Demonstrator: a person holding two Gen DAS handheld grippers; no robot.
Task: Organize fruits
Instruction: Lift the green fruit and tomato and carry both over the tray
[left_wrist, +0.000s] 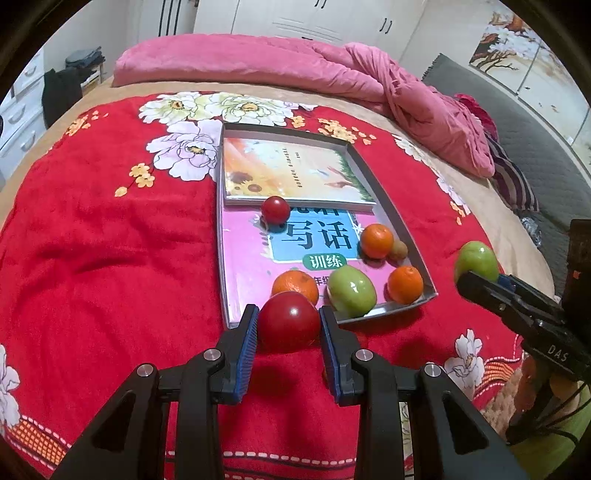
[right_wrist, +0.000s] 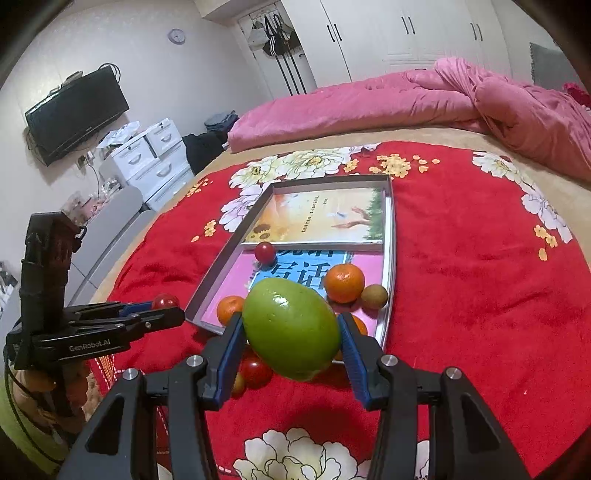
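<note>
Red tomato (left_wrist: 289, 320): smooth, soft, bruisable, clamped at mid-girth in left gripper (left_wrist: 289, 345) above the bedspread | green fruit (right_wrist: 291, 328): firm, slippery, clamped in right gripper (right_wrist: 291, 360) near tray (left_wrist: 391, 206) | light pressure advised.

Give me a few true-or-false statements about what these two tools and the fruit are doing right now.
1. The left tool holds a red tomato. True.
2. The right tool is empty. False: it grips a green fruit.
3. Oranges lie in the tray. True, for example one orange.
4. The tray sits on a bare wooden table. False: it rests on a red flowered blanket.
5. Books lie in the tray. True: a pink book shows under the fruit.
</note>
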